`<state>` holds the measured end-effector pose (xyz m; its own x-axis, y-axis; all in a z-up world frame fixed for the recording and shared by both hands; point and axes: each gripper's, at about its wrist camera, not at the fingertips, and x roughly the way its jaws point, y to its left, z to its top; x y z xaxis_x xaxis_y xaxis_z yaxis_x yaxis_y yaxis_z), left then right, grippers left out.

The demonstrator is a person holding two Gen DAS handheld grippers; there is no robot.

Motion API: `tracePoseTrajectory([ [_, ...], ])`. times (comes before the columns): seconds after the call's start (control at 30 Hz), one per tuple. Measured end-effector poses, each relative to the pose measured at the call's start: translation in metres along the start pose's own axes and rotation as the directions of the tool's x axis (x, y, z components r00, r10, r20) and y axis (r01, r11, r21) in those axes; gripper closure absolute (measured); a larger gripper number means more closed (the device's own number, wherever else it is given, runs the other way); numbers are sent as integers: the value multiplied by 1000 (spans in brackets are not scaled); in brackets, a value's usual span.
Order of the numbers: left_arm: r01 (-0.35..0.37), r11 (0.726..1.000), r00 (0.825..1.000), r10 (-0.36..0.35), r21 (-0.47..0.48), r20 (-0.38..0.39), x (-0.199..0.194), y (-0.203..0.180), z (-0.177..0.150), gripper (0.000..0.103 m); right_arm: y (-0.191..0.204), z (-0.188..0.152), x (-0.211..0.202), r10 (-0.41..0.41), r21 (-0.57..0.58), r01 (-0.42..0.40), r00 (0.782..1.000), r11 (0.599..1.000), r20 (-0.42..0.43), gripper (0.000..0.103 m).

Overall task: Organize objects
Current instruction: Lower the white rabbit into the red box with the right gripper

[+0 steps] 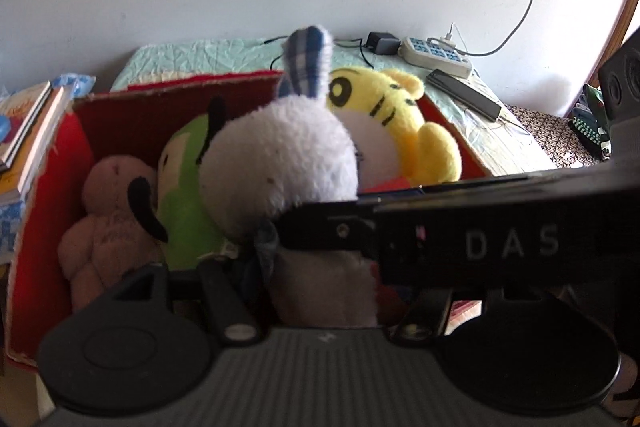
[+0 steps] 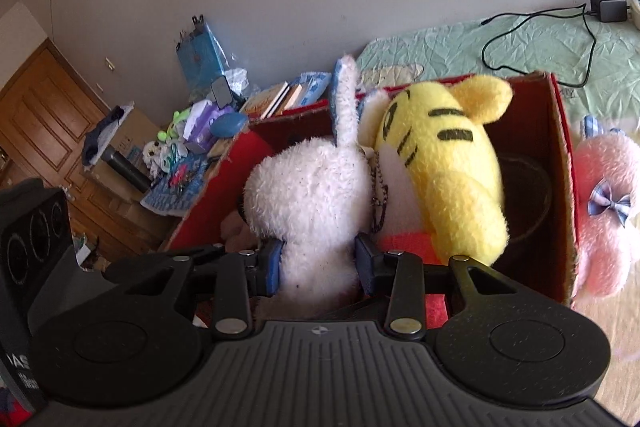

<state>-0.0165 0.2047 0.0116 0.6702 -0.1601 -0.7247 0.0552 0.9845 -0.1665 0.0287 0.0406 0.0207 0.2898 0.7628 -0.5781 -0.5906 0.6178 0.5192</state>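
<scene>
A: Pale wall and a bed under a green quilt (image 2: 520,43) are seen behind everything. What is nearest?

B: Nearest, the white plush rabbit (image 2: 312,195) is clamped at its neck by the blue pads of the right tool (image 2: 320,263), held over the red cardboard box (image 2: 560,155).

A: And the left tool (image 1: 320,287)?

B: Its fingertips are hidden by the other device; its state cannot be told.

A: Farther in?

B: A yellow tiger plush (image 2: 448,163), a green plush (image 1: 180,195) and a brown plush (image 1: 104,215) are packed in the box. A pink plush (image 2: 604,211) is seen outside it.
</scene>
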Motion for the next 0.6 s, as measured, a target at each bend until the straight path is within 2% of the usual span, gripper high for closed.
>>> tracePoseTrajectory([
  [0.2,1,1000,1000,0,15,-29,8,-12,2,36,-20,-6,-3,29,74,-27,999,997,-16,61],
  [0.33,-9,1000,999,10,18,-40,11,-16,3,34,-15,-8,-6,13,53,-13,1000,999,-6,59],
  [0.6,-39,999,997,41,28,-70,11,-23,10,31,-17,-9,-24,20,87,-22,1000,996,17,58],
])
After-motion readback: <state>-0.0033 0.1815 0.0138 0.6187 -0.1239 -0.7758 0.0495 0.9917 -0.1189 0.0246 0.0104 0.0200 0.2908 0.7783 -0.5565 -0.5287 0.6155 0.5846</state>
